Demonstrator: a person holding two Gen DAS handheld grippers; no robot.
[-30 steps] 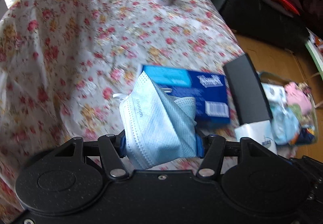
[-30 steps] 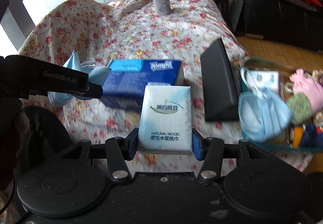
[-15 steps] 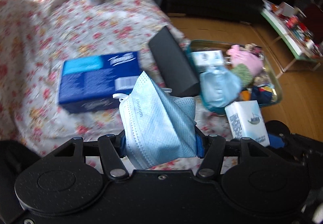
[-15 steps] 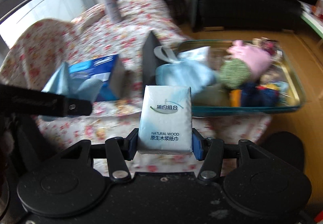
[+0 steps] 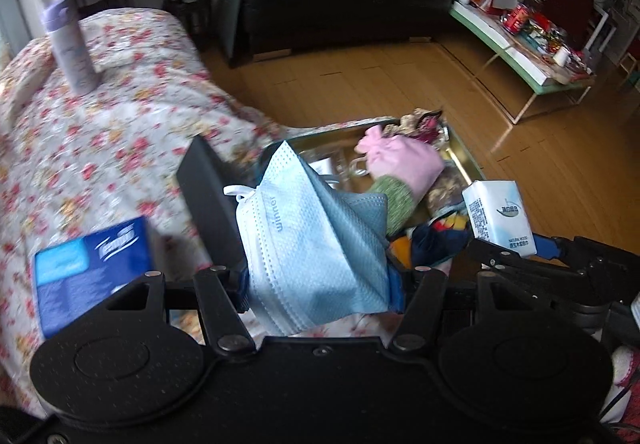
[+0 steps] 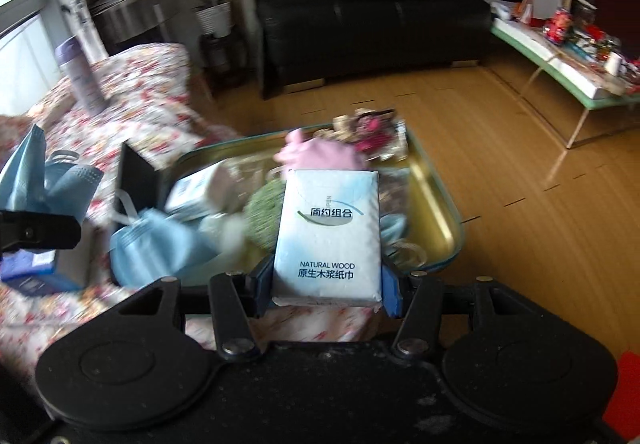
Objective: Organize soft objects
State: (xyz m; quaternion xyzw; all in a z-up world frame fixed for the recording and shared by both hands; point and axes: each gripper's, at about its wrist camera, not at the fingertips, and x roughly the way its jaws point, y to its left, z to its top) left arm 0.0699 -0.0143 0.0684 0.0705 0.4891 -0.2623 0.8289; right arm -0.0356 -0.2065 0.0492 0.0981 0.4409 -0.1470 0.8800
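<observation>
Tissue pack (image 6: pixel 327 236) upright, lengthwise in right claw (image 6: pixel 327 284)

We see daylight entering from a window (image 6: pixel 20 4) at ten o'clock, leaving the sofa (image 6: pixel 372 28) at twelve o'clock dim. Motion blur smears the floral bedspread (image 5: pixel 100 132) and tray (image 6: pixel 440 200) contents; held items stay sharp. Fisheye distortion bends the floorboards (image 5: pixel 400 84) toward the edges.

Woven cloth face mask (image 5: pixel 316 244), glossy plastic-wrapped tissue pack (image 6: pixel 328 232), shiny metal tray (image 6: pixel 436 184), floral cloth cover (image 5: pixel 112 132).
</observation>
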